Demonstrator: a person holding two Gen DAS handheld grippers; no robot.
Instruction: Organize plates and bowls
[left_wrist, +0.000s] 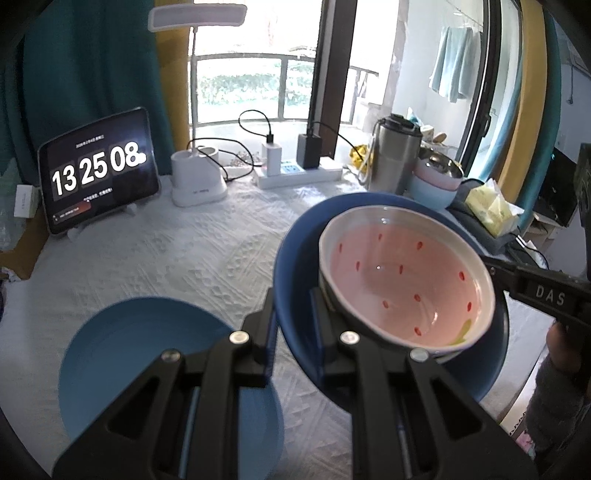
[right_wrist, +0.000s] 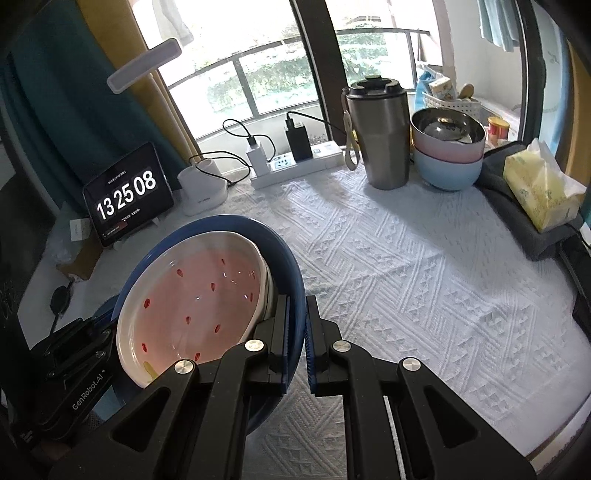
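A dark blue bowl (left_wrist: 295, 266) with a pink watermelon-pattern bowl (left_wrist: 402, 280) nested inside is held above the table. My left gripper (left_wrist: 293, 317) is shut on the blue bowl's near rim. My right gripper (right_wrist: 297, 325) is shut on the opposite rim of the same blue bowl (right_wrist: 291, 280); the pink bowl also shows in the right wrist view (right_wrist: 199, 299). A lighter blue plate (left_wrist: 147, 365) lies on the table below my left gripper. Stacked pink and blue bowls with a steel bowl on top (right_wrist: 447, 155) stand at the back right.
A white textured cloth (right_wrist: 406, 266) covers the table. At the back stand a tablet clock (left_wrist: 96, 170), a white lamp base (left_wrist: 197, 177), a power strip with chargers (left_wrist: 299, 171), a steel tumbler (right_wrist: 380, 136) and a yellow tissue pack (right_wrist: 543, 184).
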